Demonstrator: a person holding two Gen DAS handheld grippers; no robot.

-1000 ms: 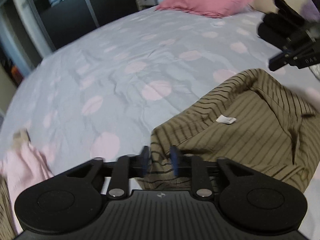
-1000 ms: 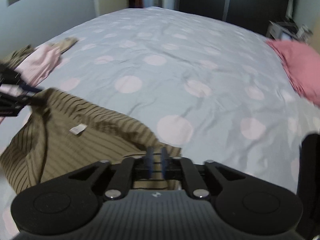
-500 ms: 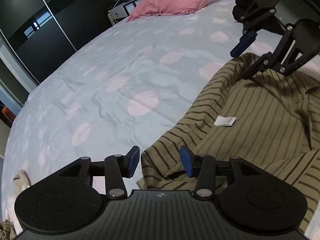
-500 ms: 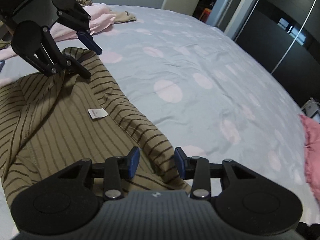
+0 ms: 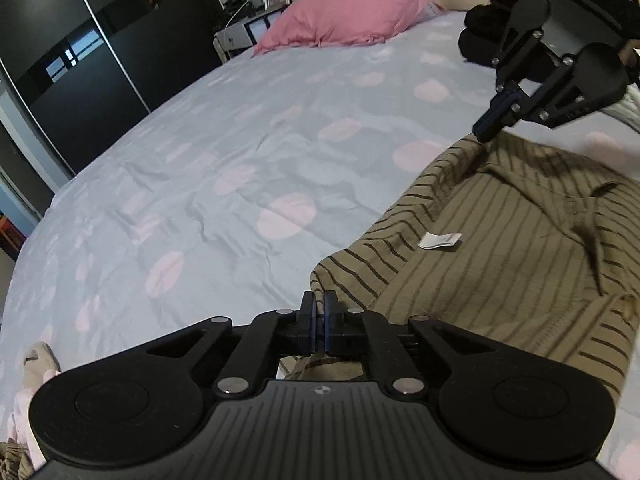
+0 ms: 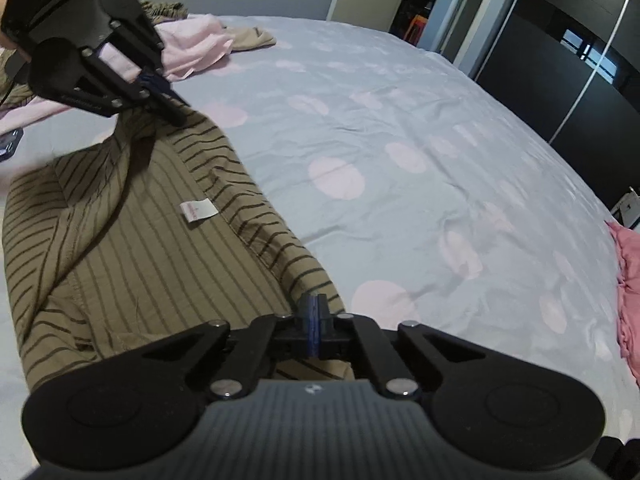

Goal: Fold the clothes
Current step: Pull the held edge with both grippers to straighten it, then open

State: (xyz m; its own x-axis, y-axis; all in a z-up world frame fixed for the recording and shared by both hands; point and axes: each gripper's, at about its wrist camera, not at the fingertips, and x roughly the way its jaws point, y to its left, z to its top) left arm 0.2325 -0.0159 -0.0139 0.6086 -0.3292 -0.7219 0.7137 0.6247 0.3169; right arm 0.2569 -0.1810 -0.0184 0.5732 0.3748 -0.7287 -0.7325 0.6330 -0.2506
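Striped olive shirt (image 5: 500,248) lies rumpled on the bed, its edge pinched at two corners: the left gripper (image 5: 319,312) is clamped on one, the right gripper (image 6: 314,312) on the other. Beyond both claws stretches the pale blue sheet with pink dots (image 5: 248,152). Farther from the left claw sit a pink pillow (image 5: 352,12) and dark wardrobe doors (image 5: 80,60); pink clothes (image 6: 192,48) lie past the right claw's far left.

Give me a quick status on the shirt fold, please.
Left gripper shut on striped shirt edge. Right gripper shut on the same edge, farther along. Shirt lies rumpled on the bed, white tag showing. Nothing in the way.
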